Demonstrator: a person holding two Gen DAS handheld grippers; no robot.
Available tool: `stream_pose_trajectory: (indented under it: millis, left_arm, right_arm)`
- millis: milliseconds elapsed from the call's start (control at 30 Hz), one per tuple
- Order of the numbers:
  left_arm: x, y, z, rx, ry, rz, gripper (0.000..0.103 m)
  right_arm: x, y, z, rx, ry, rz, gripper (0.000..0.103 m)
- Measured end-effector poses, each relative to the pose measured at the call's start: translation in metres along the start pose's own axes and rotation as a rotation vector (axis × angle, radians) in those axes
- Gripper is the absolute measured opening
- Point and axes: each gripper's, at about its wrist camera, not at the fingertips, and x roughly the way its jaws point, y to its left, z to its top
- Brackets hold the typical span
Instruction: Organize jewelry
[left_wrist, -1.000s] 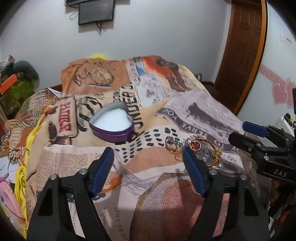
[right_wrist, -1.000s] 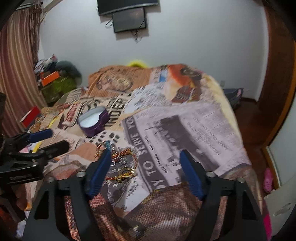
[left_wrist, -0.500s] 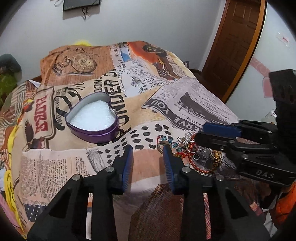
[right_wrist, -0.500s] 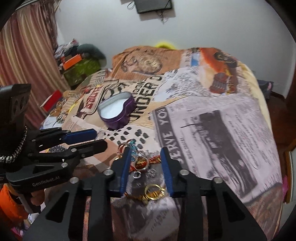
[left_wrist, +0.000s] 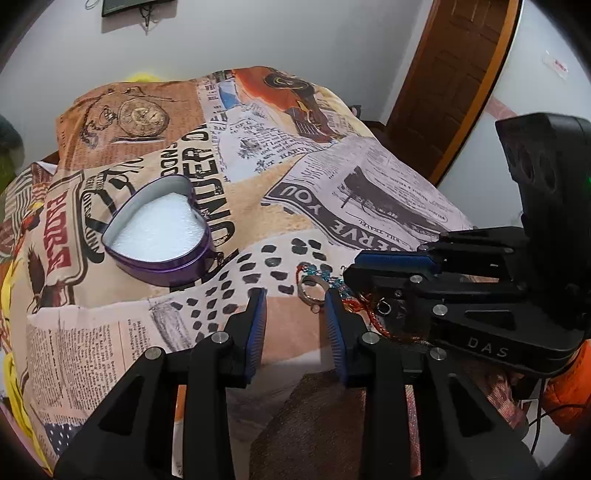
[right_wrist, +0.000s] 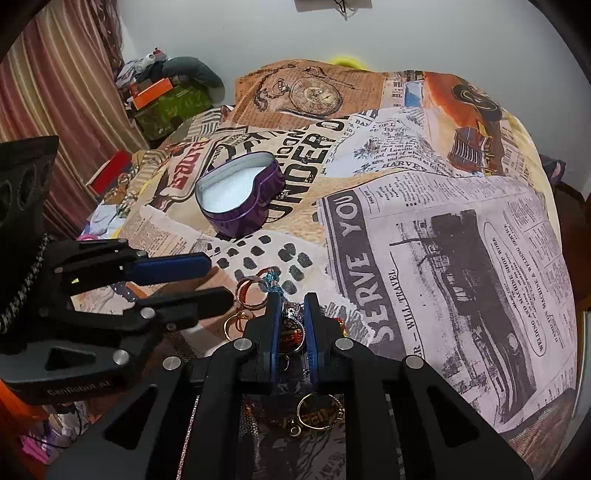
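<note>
A pile of jewelry (right_wrist: 255, 295) lies on the printed bedspread (right_wrist: 443, 221): rings, red beads, blue beads and a gold ring (right_wrist: 317, 410). My right gripper (right_wrist: 291, 299) is down in the pile. Its jaws are closing, with a silver charm (right_wrist: 291, 313) pinched between the pads. My left gripper (left_wrist: 294, 293) hovers beside the pile, its jaws partly open over bare cloth. A silver ring (left_wrist: 312, 291) lies just off its right fingertip. A purple heart-shaped tin (left_wrist: 166, 271) with white foam inside sits open behind the pile, also seen from the right (right_wrist: 243, 221).
The right gripper (left_wrist: 349, 271) crosses the pile just right of my left fingers. The left gripper (right_wrist: 219, 280) reaches in from the left in the right wrist view. A wooden door (left_wrist: 454, 85) stands at the far right. Clutter (right_wrist: 166, 96) and a curtain (right_wrist: 55, 92) line the left side.
Both grippers came down and forward toward the jewelry pile. Both sets of jaws narrowed, and the right one closed in around the silver charm.
</note>
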Motion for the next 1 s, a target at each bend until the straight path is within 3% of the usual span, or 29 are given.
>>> stream_pose_trajectory:
  millis: [667,733,867,900,1000]
  left_arm:
    - [0.022,-0.015,0.016,0.034,0.031,0.004,0.026]
    - [0.026,-0.016,0.016,0.037,0.04,0.015,0.02]
    - [0.025,-0.017,0.015,0.039,0.02,0.04,0.018]
    - [0.023,-0.018,0.014,0.042,0.013,0.049,0.002]
    - [0.021,-0.018,0.014,0.039,0.013,0.046,0.001]
  right_arm:
    - [-0.019,-0.014,-0.004,0.067,-0.078,-0.01,0.01]
    - [-0.02,-0.016,-0.004,0.075,-0.08,-0.009,0.01]
    - [-0.022,-0.017,-0.005,0.077,-0.089,-0.013,0.01]
    - [-0.023,-0.017,-0.006,0.079,-0.091,-0.013,0.01]
    - [-0.026,-0.017,-0.005,0.082,-0.1,-0.014,0.01]
